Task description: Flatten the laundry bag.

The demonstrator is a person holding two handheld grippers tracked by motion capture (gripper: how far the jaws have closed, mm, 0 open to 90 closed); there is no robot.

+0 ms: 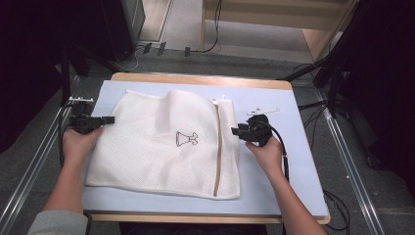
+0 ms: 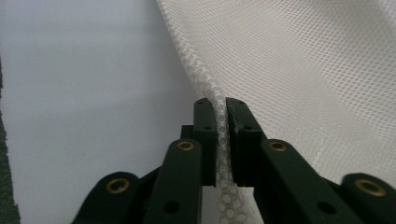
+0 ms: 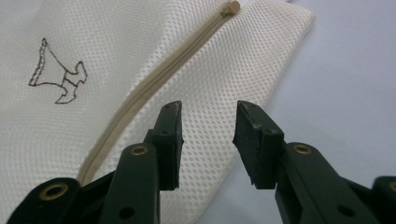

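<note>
— Where was the bag when you paused?

— The white mesh laundry bag point(image 1: 166, 144) lay flat on the blue worktop point(image 1: 274, 191), nearly filling it, its long beige zipper point(image 1: 218, 147) running from the far edge toward me along the right-hand side. A small dog outline point(image 1: 186, 138) sat near the middle.

— And your tools?

— My left tool point(image 2: 222, 135) was at the bag's left edge, its jaws nearly together with a fold of mesh standing between them; I read that as a light pinch. My right tool point(image 3: 208, 140) had its jaws spread, with nothing gripped, hovering over the strip of mesh to the right of the zipper, pointing in from the bag's right edge.

— So which hand was nearer the zipper?

— The right, plainly. The zipper lay just left of that tool, and its pull end point(image 3: 232, 6) was farther off, at the bag's far corner. I judged any next grab there would need the right tool to travel along the zipper's length, away from me.
</note>
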